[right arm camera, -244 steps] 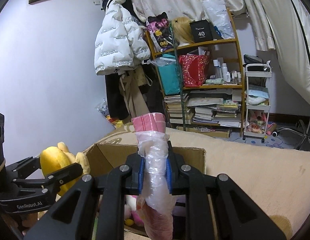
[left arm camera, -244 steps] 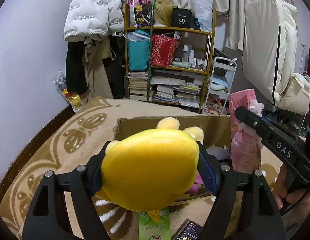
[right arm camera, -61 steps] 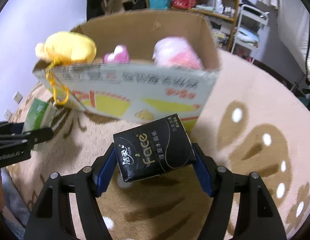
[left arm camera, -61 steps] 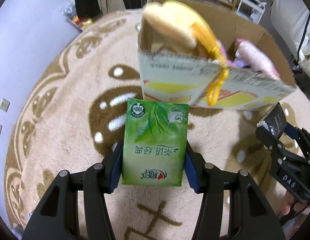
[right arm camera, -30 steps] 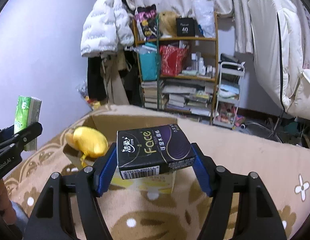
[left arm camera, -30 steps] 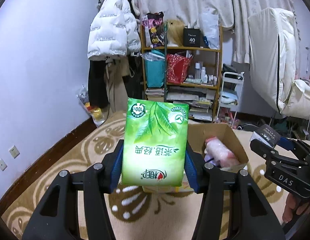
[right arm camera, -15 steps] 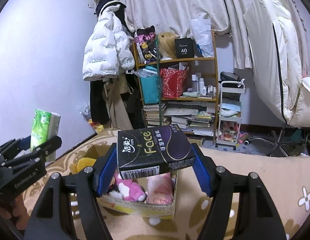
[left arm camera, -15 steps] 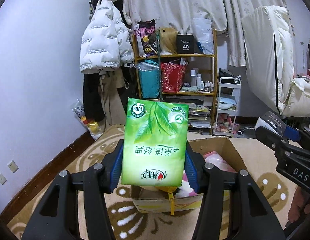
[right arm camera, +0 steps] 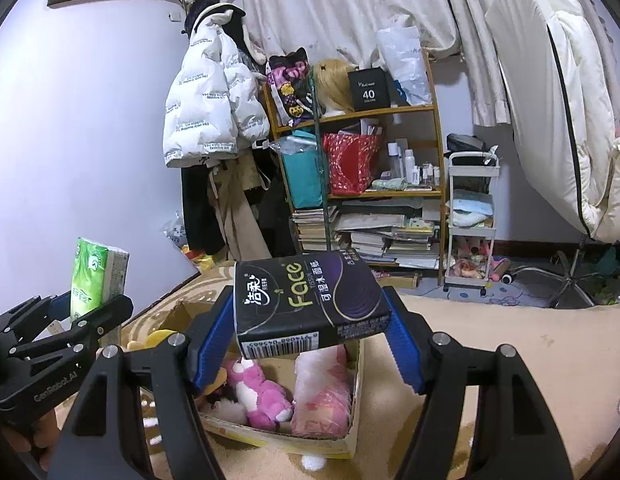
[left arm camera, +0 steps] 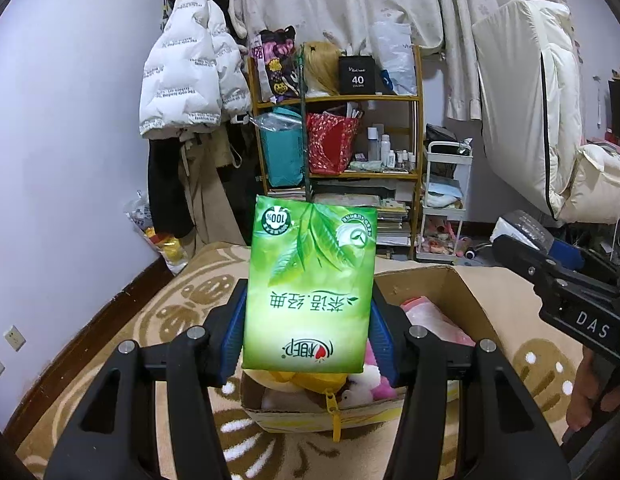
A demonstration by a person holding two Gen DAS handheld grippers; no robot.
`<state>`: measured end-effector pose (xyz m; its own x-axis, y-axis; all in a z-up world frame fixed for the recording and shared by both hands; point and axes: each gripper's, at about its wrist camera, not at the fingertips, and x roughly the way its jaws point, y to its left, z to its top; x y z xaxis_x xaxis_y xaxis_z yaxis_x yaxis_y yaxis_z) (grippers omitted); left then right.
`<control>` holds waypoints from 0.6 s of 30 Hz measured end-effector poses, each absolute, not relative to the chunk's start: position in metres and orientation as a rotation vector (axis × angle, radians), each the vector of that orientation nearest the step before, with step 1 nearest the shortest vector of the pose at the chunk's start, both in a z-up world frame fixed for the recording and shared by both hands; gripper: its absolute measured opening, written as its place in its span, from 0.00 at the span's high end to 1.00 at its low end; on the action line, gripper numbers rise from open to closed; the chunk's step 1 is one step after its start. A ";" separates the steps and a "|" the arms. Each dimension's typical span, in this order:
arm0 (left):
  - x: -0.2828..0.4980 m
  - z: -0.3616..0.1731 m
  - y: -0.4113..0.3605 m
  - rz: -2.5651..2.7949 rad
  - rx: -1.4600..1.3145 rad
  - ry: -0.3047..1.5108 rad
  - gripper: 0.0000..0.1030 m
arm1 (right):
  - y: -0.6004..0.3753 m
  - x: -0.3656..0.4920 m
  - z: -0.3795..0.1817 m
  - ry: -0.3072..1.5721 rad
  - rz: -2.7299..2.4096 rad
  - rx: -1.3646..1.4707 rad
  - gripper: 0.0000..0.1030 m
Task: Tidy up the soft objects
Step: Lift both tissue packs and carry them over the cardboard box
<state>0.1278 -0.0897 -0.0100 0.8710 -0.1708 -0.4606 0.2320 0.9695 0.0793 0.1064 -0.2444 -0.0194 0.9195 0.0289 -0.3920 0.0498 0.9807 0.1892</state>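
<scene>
My left gripper (left arm camera: 310, 332) is shut on a green tissue pack (left arm camera: 310, 292) and holds it above the near edge of an open cardboard box (left arm camera: 466, 292). My right gripper (right arm camera: 310, 340) is shut on a black tissue pack (right arm camera: 306, 304), held above the same box (right arm camera: 350, 436). The box holds a yellow plush (left arm camera: 310, 380), a pink plush (right arm camera: 262, 396) and a pink wrapped roll (right arm camera: 322, 392). The green pack also shows in the right wrist view (right arm camera: 96, 276), at the left.
The box stands on a beige patterned rug (left arm camera: 182, 308). Behind it are a cluttered wooden shelf (left arm camera: 350, 140), a white trolley (left arm camera: 446, 204), hanging coats (left arm camera: 190, 80) and a white mattress (left arm camera: 530, 100) at the right. A purple wall (left arm camera: 70, 140) is to the left.
Both grippers have come closer over the box with their packs; the box looks larger and lower in both views. The grips have not changed.
</scene>
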 end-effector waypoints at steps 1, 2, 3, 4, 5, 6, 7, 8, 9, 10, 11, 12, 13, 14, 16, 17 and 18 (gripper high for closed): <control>0.130 -0.012 -0.090 -0.212 0.134 0.473 0.49 | -0.245 0.109 -0.021 0.409 -0.007 0.202 0.28; 0.132 -0.013 -0.091 -0.212 0.136 0.477 0.49 | -0.245 0.110 -0.023 0.412 -0.006 0.205 0.28; 0.133 -0.015 -0.092 -0.212 0.137 0.481 0.49 | -0.246 0.112 -0.024 0.415 -0.004 0.208 0.28; 0.135 -0.016 -0.093 -0.212 0.138 0.487 0.49 | -0.247 0.113 -0.026 0.417 -0.003 0.211 0.28; 0.136 -0.018 -0.092 -0.216 0.138 0.493 0.49 | -0.247 0.115 -0.027 0.420 -0.001 0.214 0.28; 0.137 -0.019 -0.093 -0.218 0.136 0.497 0.49 | -0.249 0.116 -0.027 0.423 0.001 0.219 0.28; 0.139 -0.020 -0.094 -0.219 0.135 0.500 0.49 | -0.250 0.116 -0.028 0.424 0.001 0.221 0.28; 0.140 -0.021 -0.095 -0.220 0.136 0.502 0.49 | -0.250 0.117 -0.028 0.424 0.002 0.221 0.28; 0.141 -0.022 -0.096 -0.221 0.137 0.504 0.49 | -0.251 0.118 -0.028 0.427 0.003 0.223 0.28; 0.142 -0.023 -0.097 -0.225 0.137 0.508 0.49 | -0.252 0.119 -0.030 0.429 0.001 0.225 0.28; 0.143 -0.025 -0.097 -0.228 0.137 0.512 0.49 | -0.253 0.120 -0.031 0.431 0.000 0.228 0.28; 0.144 -0.026 -0.098 -0.232 0.138 0.515 0.49 | -0.253 0.121 -0.032 0.434 0.000 0.230 0.28; 0.144 -0.028 -0.099 -0.238 0.141 0.520 0.49 | -0.254 0.121 -0.033 0.437 0.000 0.233 0.28; 0.145 -0.030 -0.100 -0.241 0.144 0.524 0.49 | -0.255 0.122 -0.034 0.440 -0.001 0.236 0.28; 0.145 -0.033 -0.102 -0.248 0.150 0.533 0.49 | -0.254 0.123 -0.036 0.447 0.000 0.238 0.28; 0.146 -0.034 -0.103 -0.251 0.152 0.537 0.49 | -0.254 0.123 -0.036 0.448 0.001 0.238 0.28; 0.146 -0.036 -0.103 -0.256 0.155 0.541 0.48 | -0.253 0.123 -0.038 0.451 0.002 0.236 0.28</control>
